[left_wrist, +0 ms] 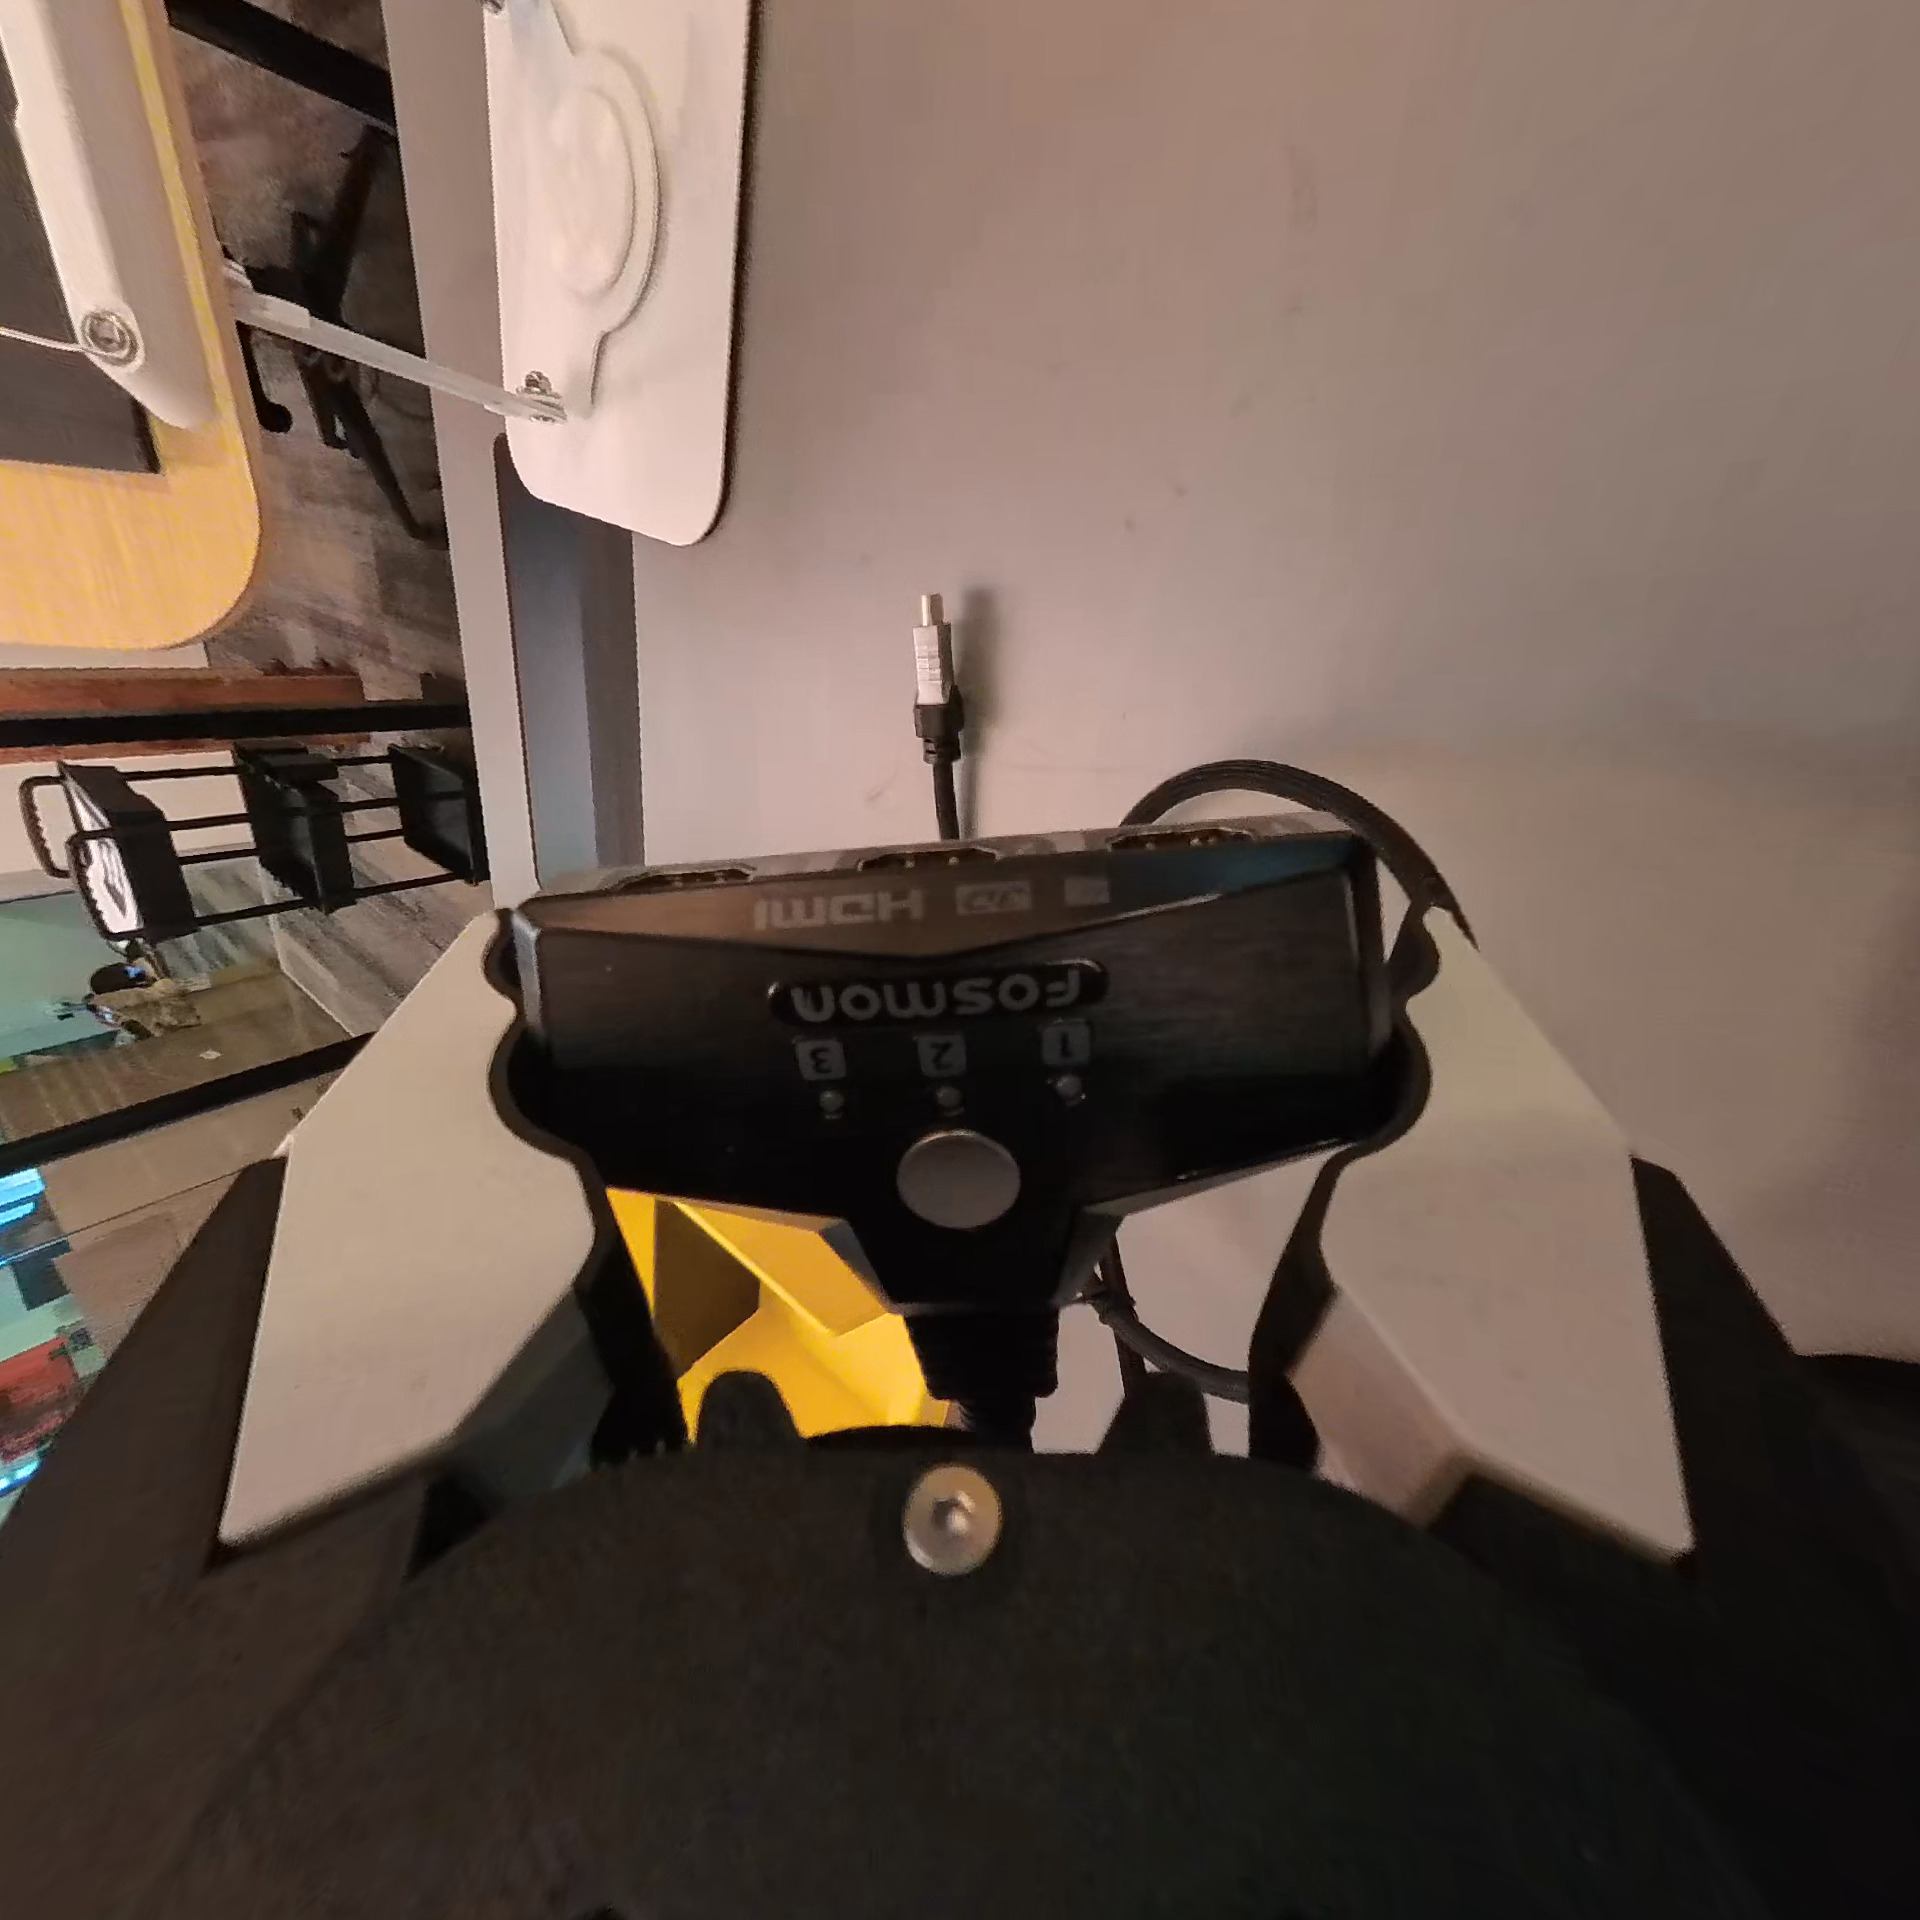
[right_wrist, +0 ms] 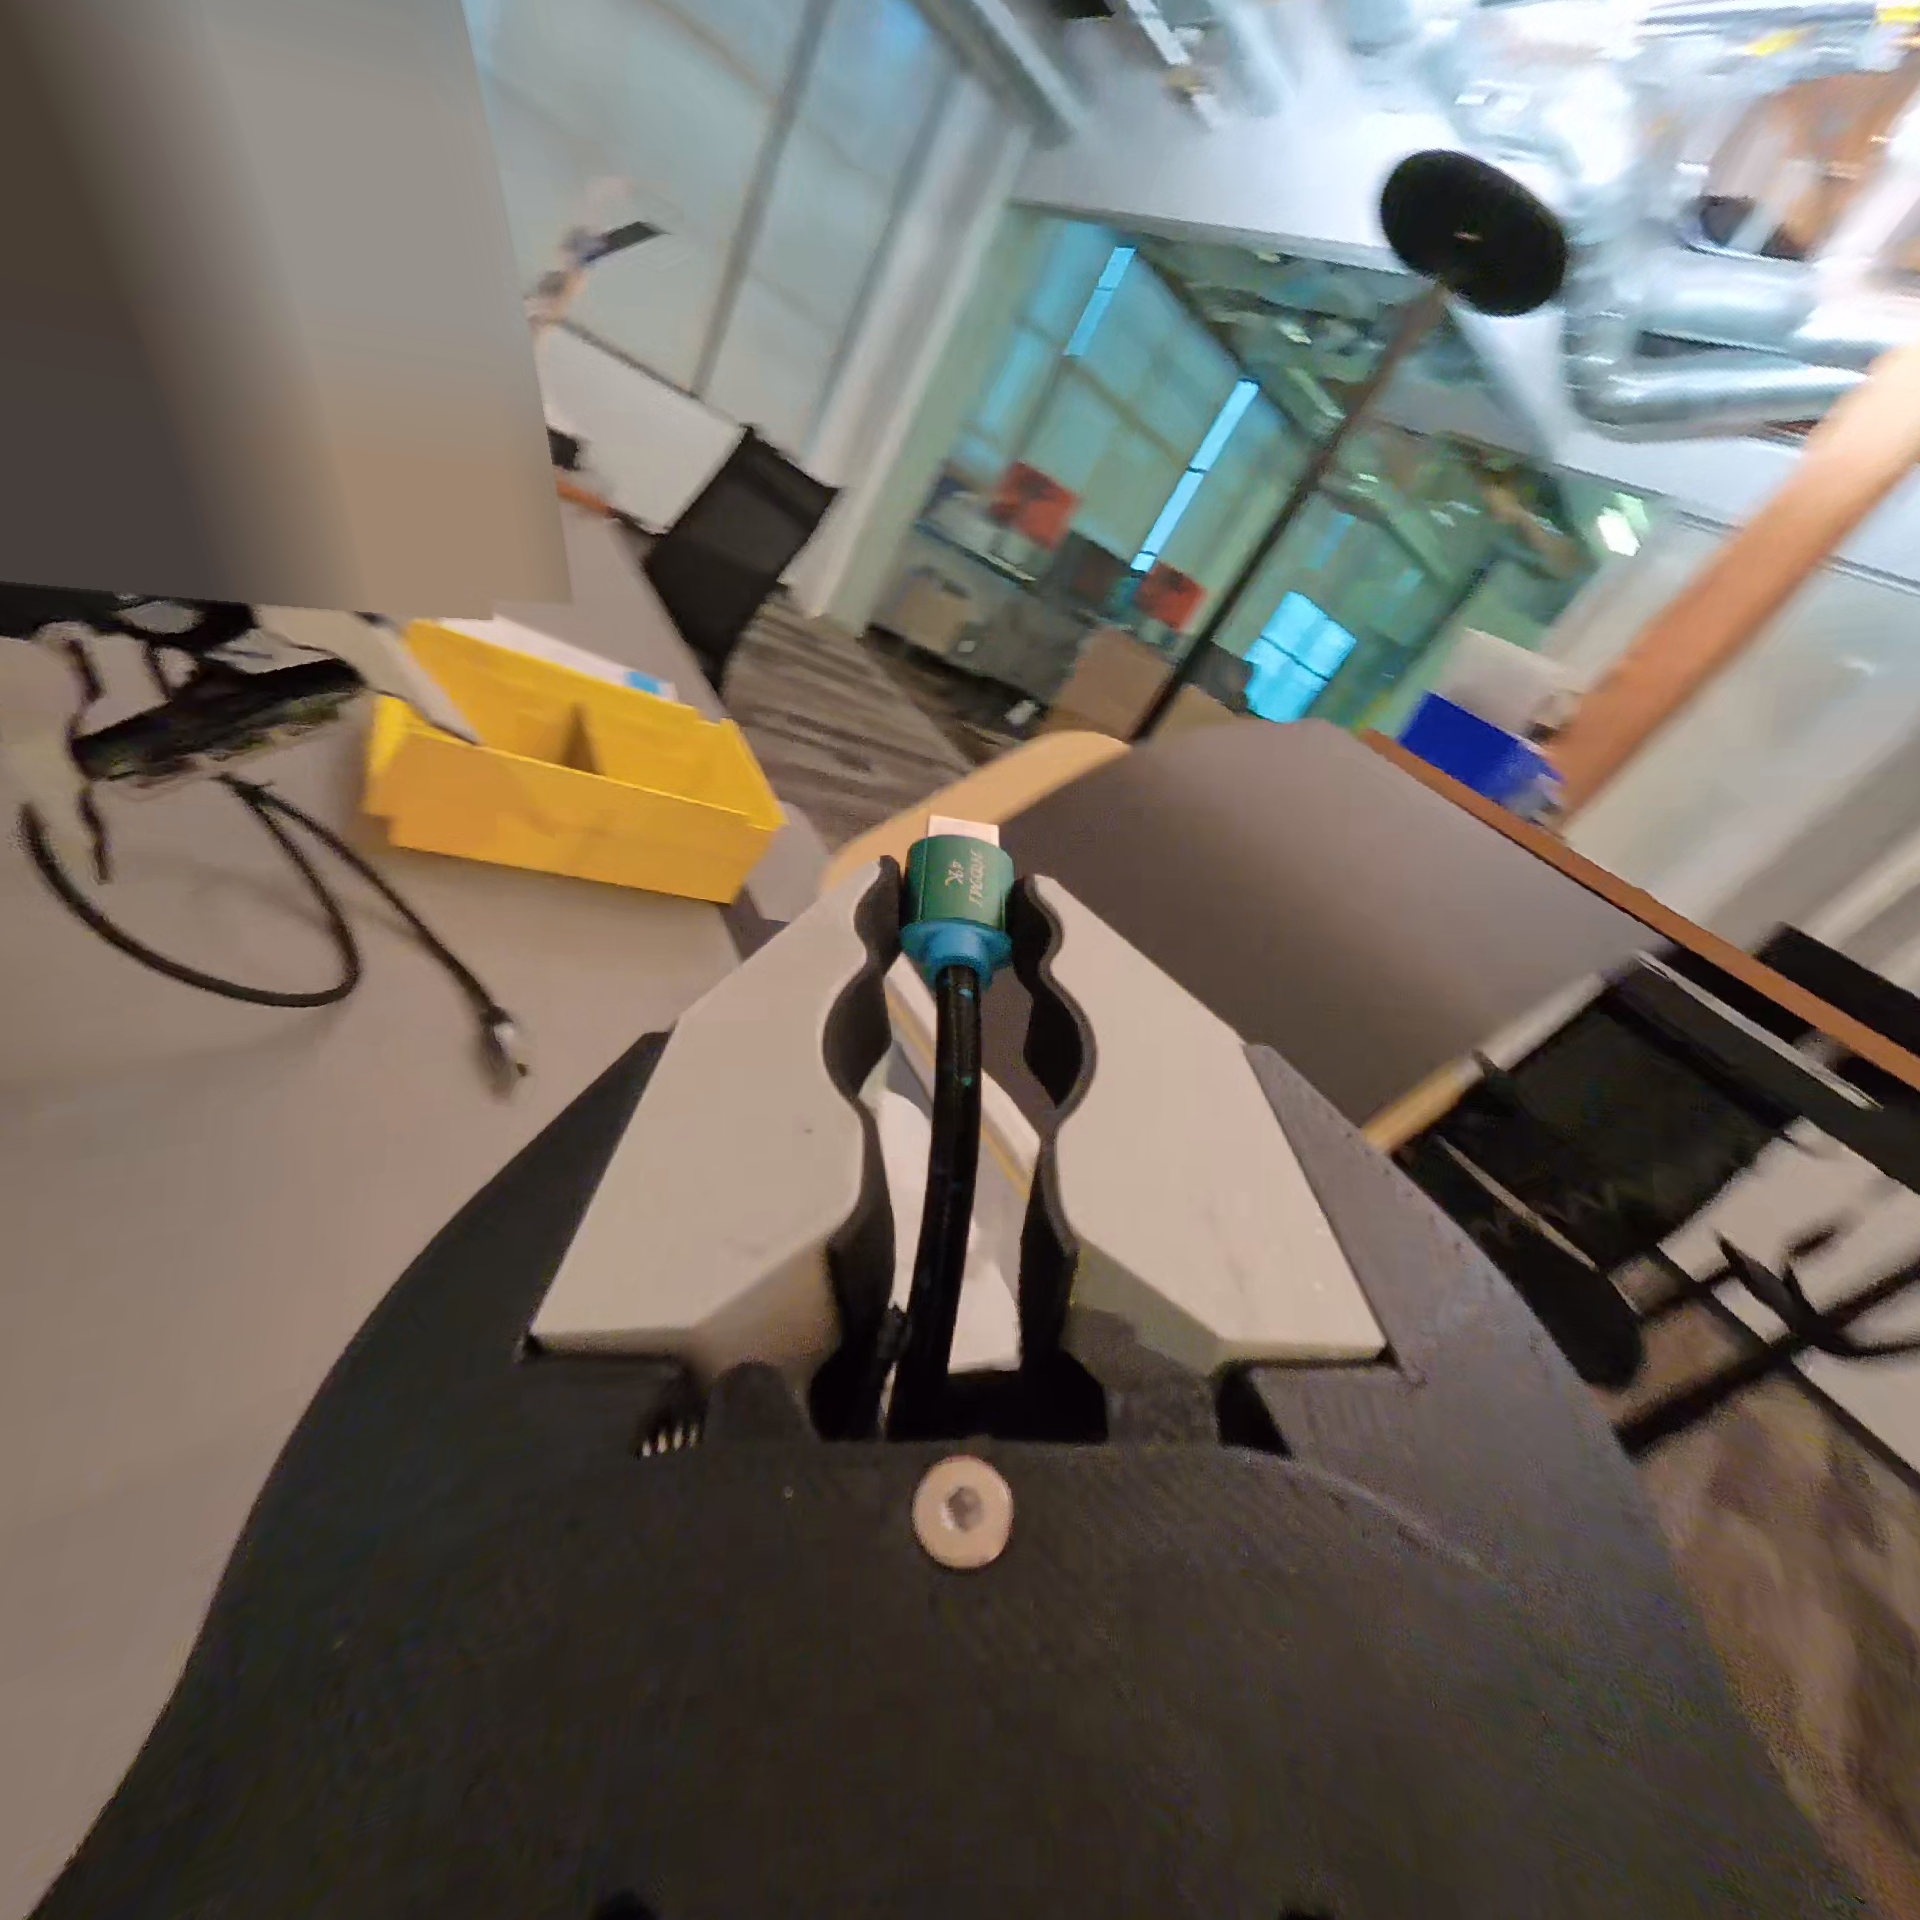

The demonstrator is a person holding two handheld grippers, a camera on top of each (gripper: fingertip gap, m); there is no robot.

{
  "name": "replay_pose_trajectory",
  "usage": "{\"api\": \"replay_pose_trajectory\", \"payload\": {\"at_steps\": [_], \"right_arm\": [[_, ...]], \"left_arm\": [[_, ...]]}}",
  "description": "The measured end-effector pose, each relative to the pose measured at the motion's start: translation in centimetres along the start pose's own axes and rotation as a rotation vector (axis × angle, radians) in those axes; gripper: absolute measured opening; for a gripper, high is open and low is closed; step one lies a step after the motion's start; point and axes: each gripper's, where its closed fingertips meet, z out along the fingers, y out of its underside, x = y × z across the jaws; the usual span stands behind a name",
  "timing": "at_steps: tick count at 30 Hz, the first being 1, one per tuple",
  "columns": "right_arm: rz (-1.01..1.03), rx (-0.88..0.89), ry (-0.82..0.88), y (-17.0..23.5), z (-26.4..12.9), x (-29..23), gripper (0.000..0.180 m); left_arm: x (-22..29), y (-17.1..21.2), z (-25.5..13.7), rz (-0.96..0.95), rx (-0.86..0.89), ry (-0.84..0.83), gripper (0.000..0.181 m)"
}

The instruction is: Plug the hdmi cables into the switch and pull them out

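In the left wrist view my left gripper (left_wrist: pixel 951 997) is shut on a black HDMI switch (left_wrist: pixel 951 1023) with three numbered lights and a round button. Its three ports on the far edge are empty. Beyond it a silver-headed HDMI plug (left_wrist: pixel 932 665) on a black cable lies on the grey table (left_wrist: pixel 1351 416). In the right wrist view my right gripper (right_wrist: pixel 954 883) is shut on a green HDMI plug (right_wrist: pixel 954 883), metal tip pointing forward, its black cable (right_wrist: pixel 940 1122) running back between the fingers, held above the table.
A yellow bin (right_wrist: pixel 566 769) stands on the grey table at the left of the right wrist view, with loose black cables (right_wrist: pixel 312 935) beside it. A white plate-like fixture (left_wrist: pixel 613 260) sits at the table edge in the left wrist view. Chairs and another table stand beyond. One gripper's finger ends stand about 40 cm off the other's.
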Motion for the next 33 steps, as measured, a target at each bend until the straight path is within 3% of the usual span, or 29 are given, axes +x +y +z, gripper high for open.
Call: {"api": "replay_pose_trajectory", "payload": {"at_steps": [5, 9, 13, 20, 24, 29, 33], "right_arm": [[0.183, -0.043, 0.214, 4.8, -7.4, 6.2, 0.020], [0.326, -0.099, 0.292, 10.6, -10.3, 8.4, 0.020], [0.465, -0.215, 0.306, 16.0, -11.1, 8.6, 0.019], [0.550, -0.520, 0.311, 21.7, -11.3, 7.1, 0.019], [0.678, -0.396, 0.270, 20.6, -10.4, 6.9, 0.019], [0.713, -0.523, 0.293, 23.8, -11.0, 6.4, 0.020], [0.588, -0.722, 0.336, 26.3, -11.9, 6.3, 0.050]], "left_arm": [[0.2, -0.5, 0.5, 0.020, -0.010, 0.009, 0.153], [0.6, -1.3, 1.1, 0.040, -0.014, 0.021, 0.153], [0.9, -1.8, 1.4, 0.055, -0.020, 0.031, 0.153], [1.0, -2.0, 1.4, 0.065, -0.030, 0.036, 0.153], [1.3, -1.6, 1.4, 0.065, -0.037, 0.043, 0.153], [1.6, -1.2, 1.6, 0.059, -0.042, 0.055, 0.153], [1.7, -1.3, 1.8, 0.065, -0.046, 0.060, 0.153]]}}
